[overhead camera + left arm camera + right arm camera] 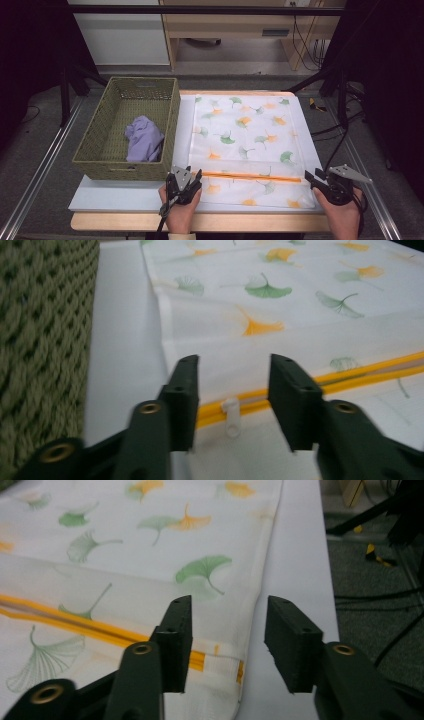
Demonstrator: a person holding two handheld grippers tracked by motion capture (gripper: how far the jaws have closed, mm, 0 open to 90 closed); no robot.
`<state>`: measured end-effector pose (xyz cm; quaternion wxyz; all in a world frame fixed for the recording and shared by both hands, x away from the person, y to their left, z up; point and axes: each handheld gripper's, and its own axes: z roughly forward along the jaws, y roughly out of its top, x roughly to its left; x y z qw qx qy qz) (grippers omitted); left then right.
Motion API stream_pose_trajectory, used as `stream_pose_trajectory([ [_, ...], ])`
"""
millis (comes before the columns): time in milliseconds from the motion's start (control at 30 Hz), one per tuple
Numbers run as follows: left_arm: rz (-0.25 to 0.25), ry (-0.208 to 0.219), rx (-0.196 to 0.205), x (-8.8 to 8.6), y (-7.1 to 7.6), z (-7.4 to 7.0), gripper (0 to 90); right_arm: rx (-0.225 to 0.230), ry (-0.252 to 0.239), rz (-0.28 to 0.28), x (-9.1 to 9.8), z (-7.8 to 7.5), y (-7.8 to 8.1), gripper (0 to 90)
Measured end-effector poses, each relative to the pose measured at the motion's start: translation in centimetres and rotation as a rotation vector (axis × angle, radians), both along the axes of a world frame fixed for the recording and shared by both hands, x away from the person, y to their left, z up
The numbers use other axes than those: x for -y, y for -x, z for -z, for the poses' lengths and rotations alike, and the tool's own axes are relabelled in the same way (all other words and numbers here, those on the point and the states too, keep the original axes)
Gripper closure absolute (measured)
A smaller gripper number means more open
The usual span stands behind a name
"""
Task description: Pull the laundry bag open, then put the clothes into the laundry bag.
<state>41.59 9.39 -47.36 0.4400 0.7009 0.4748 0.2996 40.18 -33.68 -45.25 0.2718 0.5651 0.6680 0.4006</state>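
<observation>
A white pillowcase (245, 135) printed with green and orange ginkgo leaves lies flat on the white board (115, 192). An orange zipper (250, 176) runs across it near the front edge. My left gripper (196, 176) is at the zipper's left end with its jaws open. In the left gripper view, the gripper (232, 365) hovers over the white zipper pull (231, 416), and neither pad presses on it. My right gripper (310, 176) sits at the pillowcase's front right corner. In the right gripper view the gripper (227, 605) stands open over the hem, beside the zipper's end (197, 660).
A green woven basket (95, 145) stands left of the pillowcase with a crumpled lilac cloth (144, 139) inside; its wall (40, 340) is close to my left gripper. Metal rails run along both sides of the table. Cables lie on the floor at the right (380, 600).
</observation>
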Motion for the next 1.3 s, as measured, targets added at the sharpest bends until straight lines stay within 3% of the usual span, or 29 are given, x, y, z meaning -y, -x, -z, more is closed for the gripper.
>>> stream_pose_trajectory([
  [67, 0.07, 0.023, -0.002, 0.3, -0.2, -0.9, 43.2, 0.038, -0.019, -0.001, 0.0, -0.4, 0.3, 45.5],
  [167, 0.162, 0.133, -0.008, 0.2, -0.5, -1.9, 33.7, 0.08, -0.042, -0.015, -0.3, -0.9, 0.6, 35.4],
  [233, 0.182, 0.181, -0.015, 0.0, -1.0, -2.5, 27.9, 0.108, -0.038, -0.031, -0.7, -1.2, 0.6, 28.1],
  [300, 0.209, 0.162, -0.015, -0.3, -1.5, -3.4, 22.2, 0.139, -0.024, -0.036, -1.2, -1.4, 0.6, 21.4],
  [400, 0.285, 0.091, -0.021, -0.8, -2.1, -4.7, 15.0, 0.177, 0.013, -0.061, -2.2, -1.8, 0.8, 15.5],
  [467, 0.308, 0.106, -0.035, -1.3, -2.2, -5.1, 7.0, 0.182, 0.055, -0.103, -3.0, -2.1, 0.9, 14.0],
  [533, 0.339, 0.112, -0.035, -1.7, -2.1, -5.1, 6.0, 0.182, 0.065, -0.14, -3.6, -2.2, 1.0, 14.8],
  [600, 0.302, 0.159, -0.048, -1.4, -2.2, -5.3, 6.1, 0.186, 0.091, -0.159, -4.4, -2.4, 1.1, 14.8],
  [700, 0.329, 0.118, -0.054, -0.3, -2.0, -6.0, 6.7, 0.194, 0.121, -0.184, -5.2, -2.7, 1.4, 14.5],
  [800, 0.344, 0.125, -0.049, 0.3, -1.8, -6.4, 6.6, 0.203, 0.138, -0.205, -5.7, -2.8, 1.6, 14.7],
  [900, 0.366, 0.05, -0.039, 0.3, -1.0, -6.1, 6.6, 0.201, 0.155, -0.228, -6.2, -3.0, 1.5, 17.3],
  [1000, 0.385, 0.013, -0.039, -0.5, 1.1, -5.2, 6.7, 0.178, 0.085, -0.266, -7.1, -3.8, 1.1, 22.8],
  [1067, 0.386, 0.023, -0.033, -1.3, 2.5, -4.5, 6.7, 0.187, 0.12, -0.302, -8.1, -4.6, 0.9, 23.7],
  [1133, 0.388, -0.004, -0.023, -1.7, 3.5, -3.9, 6.7, 0.193, 0.123, -0.338, -9.0, -5.2, 0.3, 23.6],
  [1300, 0.377, -0.055, 0.012, -2.3, 4.3, -3.2, 6.7, 0.158, 0.151, -0.373, -11.0, -5.0, -2.3, 23.5],
])
